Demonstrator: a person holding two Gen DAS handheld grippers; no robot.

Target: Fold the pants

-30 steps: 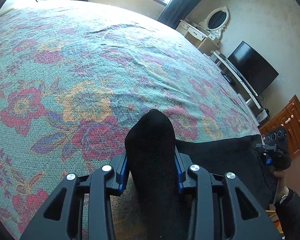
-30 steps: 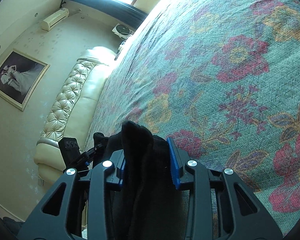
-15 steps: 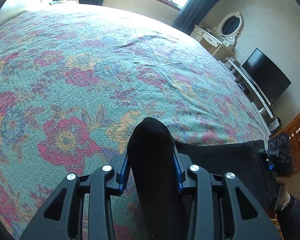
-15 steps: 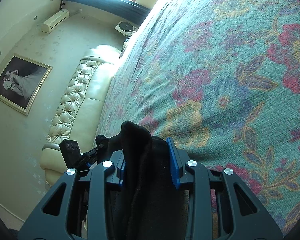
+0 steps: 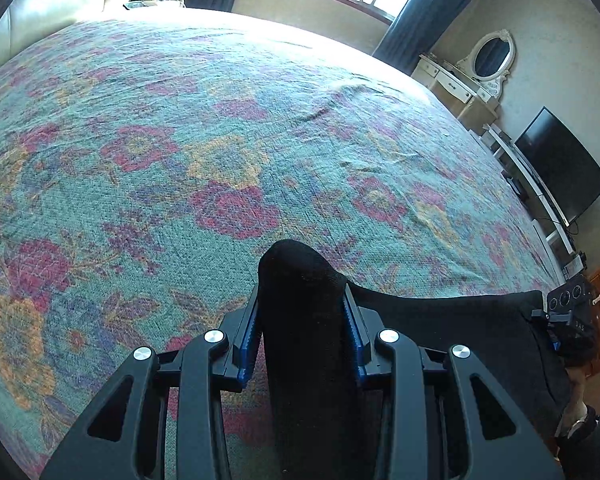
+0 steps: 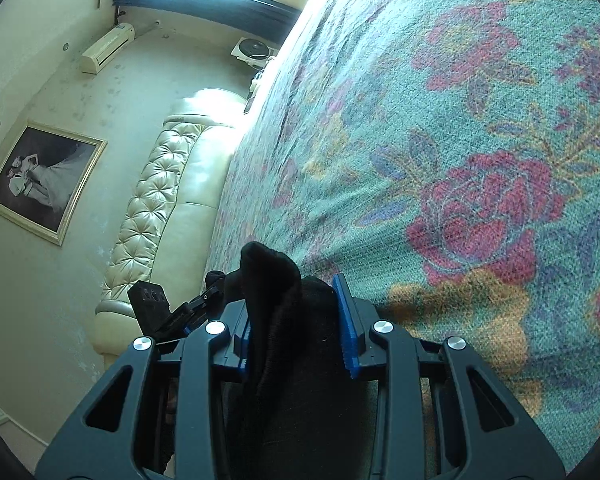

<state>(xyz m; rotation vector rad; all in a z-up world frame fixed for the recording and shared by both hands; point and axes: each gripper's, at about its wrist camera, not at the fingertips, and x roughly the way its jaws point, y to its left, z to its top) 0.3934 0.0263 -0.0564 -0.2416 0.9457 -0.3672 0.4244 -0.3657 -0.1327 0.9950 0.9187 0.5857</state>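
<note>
A bunched fold of the black pants (image 5: 300,304) is clamped by the left gripper (image 5: 302,320); its 2 blue-padded fingers (image 5: 249,330) are closed partway, pressed against both sides of the cloth, which bulges up past the tips. From this grip the pants are seen stretched as a dark band to the right edge of the left wrist view, above the floral bedspread (image 5: 180,160) of the bed. At the far end of that band the right gripper (image 5: 568,312) is visible, with a wrist and watch strap below it.

In the right wrist view a thick wad of the same pants (image 6: 284,300) is held by the right gripper (image 6: 296,316); the fingers (image 6: 346,328) are partly closed and the cloth fills the gap between them. The left gripper (image 6: 172,312) is seen at lower left, in front of a cream tufted headboard (image 6: 148,200). A framed picture (image 6: 40,180) is noted on the wall
</note>
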